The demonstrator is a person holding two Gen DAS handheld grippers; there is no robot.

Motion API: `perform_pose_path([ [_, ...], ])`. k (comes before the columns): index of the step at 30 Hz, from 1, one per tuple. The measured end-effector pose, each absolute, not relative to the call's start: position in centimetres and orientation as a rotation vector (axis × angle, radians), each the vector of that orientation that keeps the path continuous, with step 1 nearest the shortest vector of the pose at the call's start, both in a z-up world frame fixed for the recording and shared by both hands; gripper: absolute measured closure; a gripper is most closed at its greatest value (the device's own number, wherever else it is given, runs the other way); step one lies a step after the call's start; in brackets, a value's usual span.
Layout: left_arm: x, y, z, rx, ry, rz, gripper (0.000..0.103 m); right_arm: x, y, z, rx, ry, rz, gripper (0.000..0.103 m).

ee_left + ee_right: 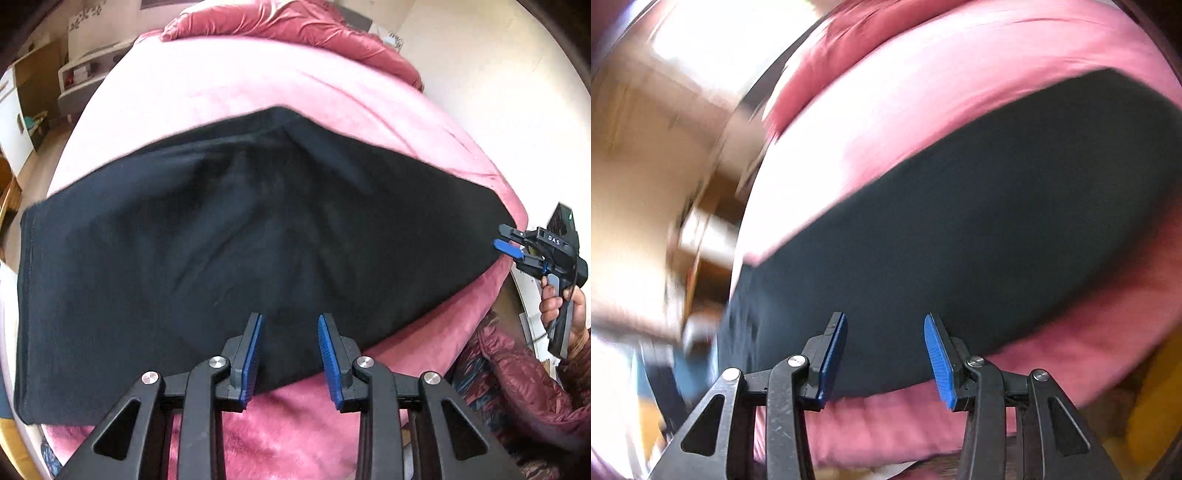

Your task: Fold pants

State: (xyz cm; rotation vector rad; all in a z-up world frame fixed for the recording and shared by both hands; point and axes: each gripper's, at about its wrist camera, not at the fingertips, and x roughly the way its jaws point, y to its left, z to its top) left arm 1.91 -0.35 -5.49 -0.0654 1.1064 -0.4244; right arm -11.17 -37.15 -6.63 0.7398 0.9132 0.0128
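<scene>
Black pants (240,236) lie flat in a wide folded band across a pink blanket (229,85) on a bed. My left gripper (290,317) hovers over the near edge of the pants, its blue pads (255,350) apart with nothing between them. At the right end of the pants a hand (554,302) holds my right gripper (508,238), close to the cloth's corner. The right wrist view is blurred. It shows the pants (979,240) ahead and the right gripper (885,316) open, with nothing pinched.
A crumpled dark pink duvet (295,26) lies at the far end of the bed. White and wooden furniture (85,74) stands at the left. A maroon quilted sleeve (524,376) is at the lower right. Something yellow (1156,406) sits beside the bed.
</scene>
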Motion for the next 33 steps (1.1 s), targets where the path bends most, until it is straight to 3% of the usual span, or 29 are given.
perform_pose_path([
  [7,3.3,-2.6,-5.0,-0.073,1.099,-0.460,0.072,-17.7,-50.7,-7.9,1.129,0.604,-0.307,0.057],
  [11,3.7,-3.8,-4.9,-0.082,1.108,-0.471,0.072,-18.4,-55.1,-9.3,1.225,0.522,-0.392,0.057],
  [25,6.5,-6.2,-7.3,-0.083,1.183,-0.413,0.071,-13.9,-61.0,-12.0,1.245,0.516,-0.417,0.068],
  [28,6.7,-6.1,-7.2,-0.098,1.182,-0.417,0.071,-13.0,-60.8,-11.0,1.194,0.557,-0.424,0.083],
  [33,6.8,-5.4,-7.1,-0.133,1.179,-0.425,0.071,-12.2,-59.4,-6.4,1.087,0.535,-0.363,0.084],
])
